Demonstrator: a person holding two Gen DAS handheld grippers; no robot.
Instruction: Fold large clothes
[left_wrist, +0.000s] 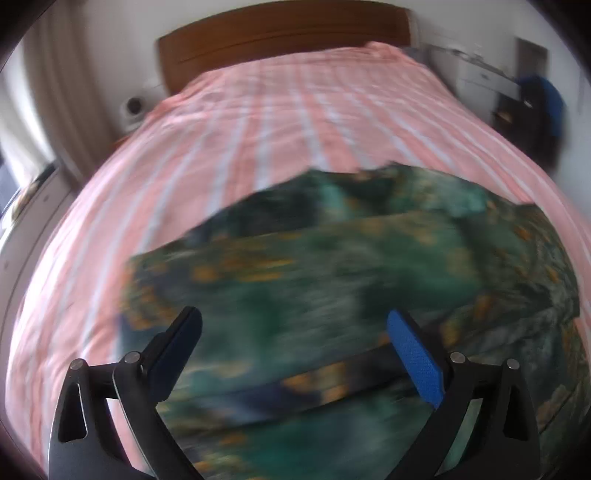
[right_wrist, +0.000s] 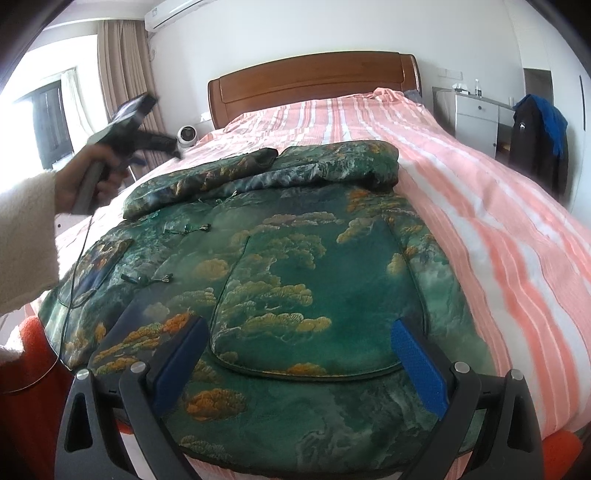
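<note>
A large green padded jacket with orange and gold cloud patterns lies spread on the bed, one sleeve folded across its upper part. It also shows, blurred, in the left wrist view. My right gripper is open and empty, low over the jacket's near hem. My left gripper is open and empty above the jacket. In the right wrist view the left gripper is held up in the air at the left of the bed, blurred.
The bed has a pink and white striped cover and a wooden headboard. A small white fan stands at the left of the bed. A white cabinet and a hung dark jacket are at right.
</note>
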